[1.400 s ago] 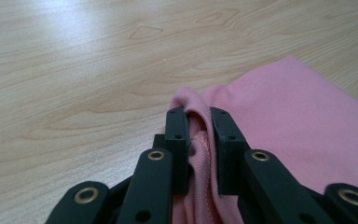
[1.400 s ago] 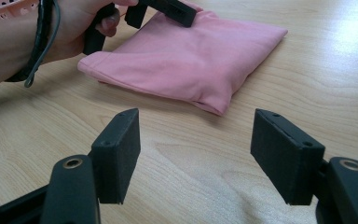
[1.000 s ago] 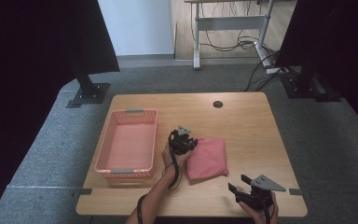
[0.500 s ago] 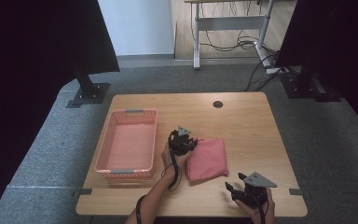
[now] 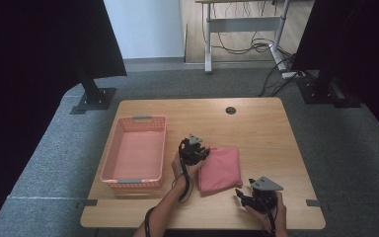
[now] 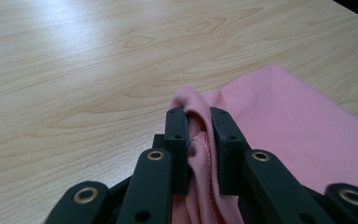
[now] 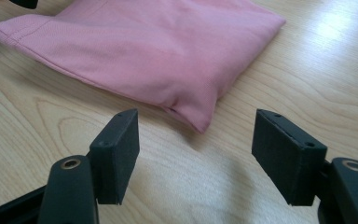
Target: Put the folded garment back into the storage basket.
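Observation:
A folded pink cloth (image 5: 220, 168) lies on the wooden table, right of a pink basket (image 5: 134, 152). My left gripper (image 5: 197, 151) is at the cloth's upper left corner. In the left gripper view that gripper (image 6: 198, 122) is shut on a bunched fold of the pink cloth (image 6: 279, 116). My right gripper (image 5: 241, 195) hovers near the table's front edge, just below the cloth's lower right corner. In the right gripper view this gripper (image 7: 196, 135) stands open, with the nearest corner of the pink cloth (image 7: 149, 44) lying just beyond its fingertips, apart from them.
The basket is empty and stands at the table's left side. A round cable hole (image 5: 231, 110) sits near the table's far edge. Black stands (image 5: 94, 96) rest on the grey carpet behind the table, with a desk and cables farther back.
My right gripper has moved left and a little forward, closer to the cloth's lower right corner. The left gripper has stayed at the cloth's upper left corner.

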